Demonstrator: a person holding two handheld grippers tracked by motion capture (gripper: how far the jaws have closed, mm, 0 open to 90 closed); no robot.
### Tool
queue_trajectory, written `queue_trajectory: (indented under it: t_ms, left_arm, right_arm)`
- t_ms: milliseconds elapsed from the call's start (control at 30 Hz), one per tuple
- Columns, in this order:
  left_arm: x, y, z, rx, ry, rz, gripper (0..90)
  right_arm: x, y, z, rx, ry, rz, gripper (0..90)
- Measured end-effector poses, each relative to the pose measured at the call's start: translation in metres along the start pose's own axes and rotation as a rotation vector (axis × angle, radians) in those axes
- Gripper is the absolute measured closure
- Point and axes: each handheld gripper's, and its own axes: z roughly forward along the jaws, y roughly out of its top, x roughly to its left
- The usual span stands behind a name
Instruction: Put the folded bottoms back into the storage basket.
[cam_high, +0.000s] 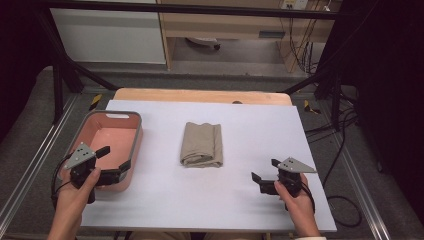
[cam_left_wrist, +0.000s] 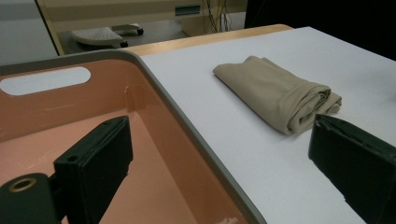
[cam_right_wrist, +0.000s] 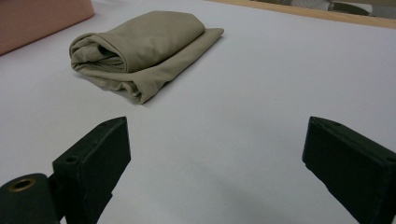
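While I watch the high view, the folded beige cloth (cam_high: 202, 145) lies mid-table, long axis running away from me, between my left claw (cam_high: 114, 158) over the pink plastic bin (cam_high: 131, 119) and my right claw (cam_high: 265, 170), both spread wide and empty. Left gripper view: cloth (cam_left_wrist: 279, 96) ahead-right, beyond the bin rim (cam_left_wrist: 187, 126). Right gripper view: cloth (cam_right_wrist: 140, 49) ahead-left, rolled end facing me; I judge neither claw clearly nearer.
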Motion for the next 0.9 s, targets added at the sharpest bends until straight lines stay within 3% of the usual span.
queue_trajectory:
  t_ms: [267, 400, 533, 700, 833, 900]
  left_arm:
    - [-0.001, 0.003, 0.002, 0.028, 0.022, -0.019, 6.3]
    - [-0.005, 0.004, 0.003, 0.037, 0.017, -0.007, 6.3]
    - [-0.017, 0.012, 0.004, 0.051, 0.022, 0.031, 6.4]
    - [-0.039, 0.026, 0.008, 0.042, -0.02, 0.092, 6.5]
    - [-0.052, 0.032, 0.016, 0.052, -0.059, 0.115, 6.4]
    - [-0.062, 0.038, 0.029, 0.068, -0.07, 0.132, 6.6]
  right_arm:
    - [0.002, 0.0, 0.002, 0.008, 0.003, 0.005, 8.1]
    - [0.002, 0.001, 0.002, 0.018, 0.001, 0.01, 7.9]
    - [0.003, 0.0, 0.003, 0.031, -0.011, 0.013, 7.6]
    - [0.005, -0.001, 0.007, 0.062, -0.036, 0.024, 7.4]
    - [0.006, 0.001, 0.008, 0.06, -0.041, 0.032, 8.4]
    - [0.006, 0.001, 0.009, 0.067, -0.04, 0.04, 8.6]
